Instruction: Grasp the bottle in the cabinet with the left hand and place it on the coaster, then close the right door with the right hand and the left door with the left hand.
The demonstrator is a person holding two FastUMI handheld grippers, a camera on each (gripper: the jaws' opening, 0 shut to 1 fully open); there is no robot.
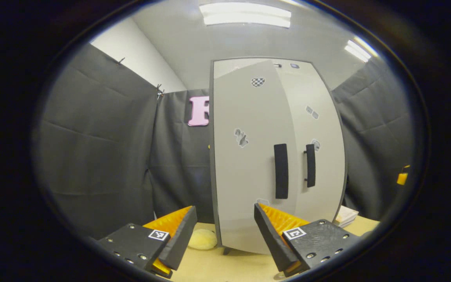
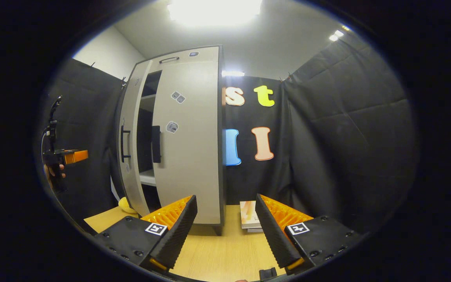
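Two hand-held grippers (image 1: 223,231) (image 2: 225,227), ridged fingers spread, empty | smooth grey cabinet (image 1: 276,156), left door (image 2: 131,149) ajar | woodgrain table (image 2: 225,250)

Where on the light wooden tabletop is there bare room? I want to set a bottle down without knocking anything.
Bare wood lies in front of the grey two-door cabinet, between its base and the right gripper, left of the stacked books. The yellow fluffy coaster crowds the cabinet's left corner, near the left gripper.
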